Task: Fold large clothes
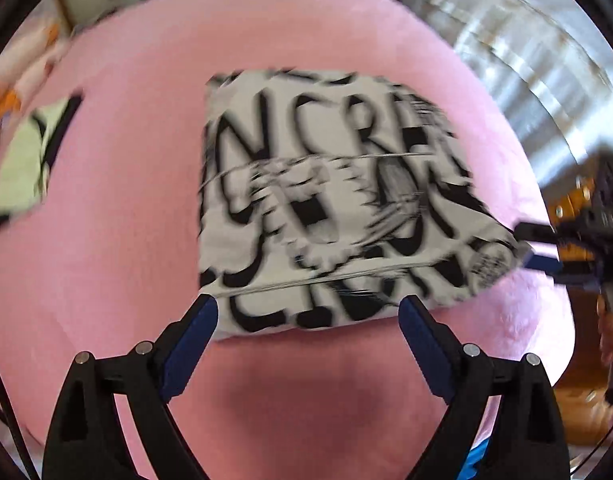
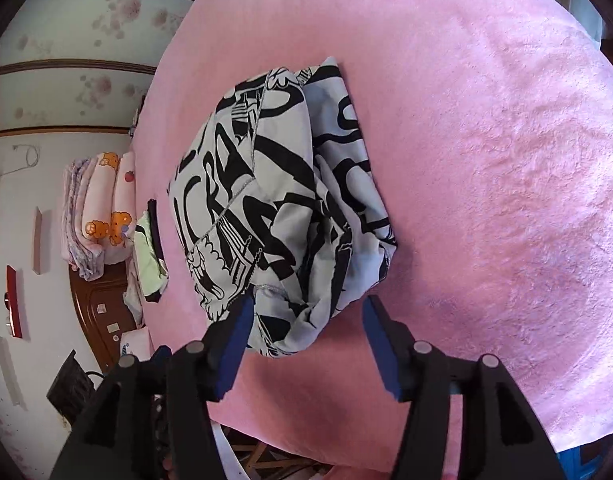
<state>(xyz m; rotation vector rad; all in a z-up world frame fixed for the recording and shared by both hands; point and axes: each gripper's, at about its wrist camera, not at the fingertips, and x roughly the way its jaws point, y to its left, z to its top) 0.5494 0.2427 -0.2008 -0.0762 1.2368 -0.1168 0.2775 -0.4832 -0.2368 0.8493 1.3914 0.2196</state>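
One black-and-white printed garment (image 1: 330, 208) lies folded on one pink fleece blanket (image 1: 126, 240), and a second folded piece, pale green with black trim (image 1: 22, 160), sits well apart near the blanket's far edge beside one stack of folded cartoon-print bedding (image 2: 98, 208). Two grippers are in play. The left gripper (image 1: 308, 312) hangs low over the near edge of the printed garment, its two blue-padded fingers (image 1: 194, 340) spread wide and holding nothing. The right gripper (image 2: 306, 312) points along the blanket at the garment's near corner, jaws likewise released, one pad at the cloth's hem and the other apart from it; in the left wrist view it shows at the garment's right corner (image 1: 546, 256). The garment is a roughly square bundle of white cloth with bold black lettering and cartoon outlines, smooth on top, with looser rumpled layers bunched along one side. The left wrist view is motion-blurred.
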